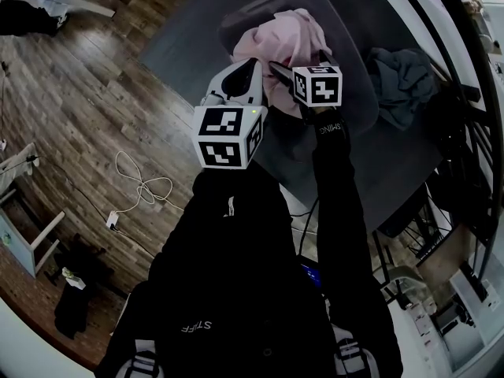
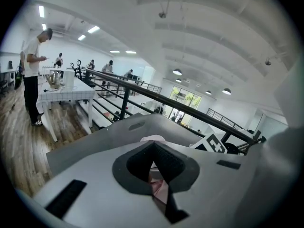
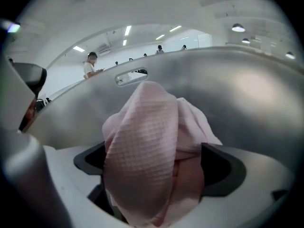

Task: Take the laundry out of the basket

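A pink waffle-weave cloth (image 1: 287,38) lies heaped in the grey laundry basket (image 1: 260,6). In the head view both grippers reach into the basket side by side at the heap. My left gripper (image 1: 244,69) is shut on a fold of the pink cloth (image 2: 159,186), its dark pads meeting above it. My right gripper (image 3: 156,164) stands wide open. The pink cloth (image 3: 142,146) is bunched up between its two pads (image 3: 223,167) and hides the gap. The basket wall (image 3: 237,89) rises just behind.
The basket stands on a dark grey tabletop (image 1: 181,46). A grey-blue garment (image 1: 402,77) lies on the table to the right of the basket. A black railing (image 1: 465,93) runs along the right side. A white cable (image 1: 146,187) lies on the wooden floor at left.
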Tool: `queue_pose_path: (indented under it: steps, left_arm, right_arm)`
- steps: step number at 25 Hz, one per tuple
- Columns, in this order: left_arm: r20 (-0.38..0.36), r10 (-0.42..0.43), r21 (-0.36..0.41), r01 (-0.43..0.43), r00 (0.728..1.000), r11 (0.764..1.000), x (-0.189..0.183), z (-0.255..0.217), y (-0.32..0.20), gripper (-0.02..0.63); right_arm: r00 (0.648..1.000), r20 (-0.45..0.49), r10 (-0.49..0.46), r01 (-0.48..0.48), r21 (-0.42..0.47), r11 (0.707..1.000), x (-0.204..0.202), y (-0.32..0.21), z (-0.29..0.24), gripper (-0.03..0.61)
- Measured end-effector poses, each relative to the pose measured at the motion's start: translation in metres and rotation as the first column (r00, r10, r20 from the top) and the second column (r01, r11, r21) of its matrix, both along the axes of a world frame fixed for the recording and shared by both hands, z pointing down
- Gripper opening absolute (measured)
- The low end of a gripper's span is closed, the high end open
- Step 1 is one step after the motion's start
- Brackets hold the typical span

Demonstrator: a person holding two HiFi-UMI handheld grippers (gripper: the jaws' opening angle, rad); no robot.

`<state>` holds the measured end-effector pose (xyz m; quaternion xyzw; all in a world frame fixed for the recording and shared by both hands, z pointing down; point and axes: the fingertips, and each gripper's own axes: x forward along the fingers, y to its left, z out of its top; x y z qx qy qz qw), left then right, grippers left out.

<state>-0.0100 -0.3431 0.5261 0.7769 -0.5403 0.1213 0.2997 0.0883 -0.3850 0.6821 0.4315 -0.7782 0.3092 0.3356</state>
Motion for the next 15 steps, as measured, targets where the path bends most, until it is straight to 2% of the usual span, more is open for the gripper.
queue_pose_path:
  steps: [6, 15]
  left_arm:
    - [-0.009, -0.046, 0.031, 0.046, 0.999, 0.998, -0.013, -0.004, -0.004, 0.0]
    - [-0.004, -0.057, 0.028, 0.058, 0.998, 0.998, -0.022, -0.001, -0.004, 0.0]
  right_arm:
    - [0.997, -0.065, -0.039, 0.034, -0.07, 0.997, -0.006, -0.014, 0.04, 0.581]
    - [0.997, -0.083, 0.004, -0.012, -0.087, 0.996, -0.012, -0.027, 0.071, 0.581]
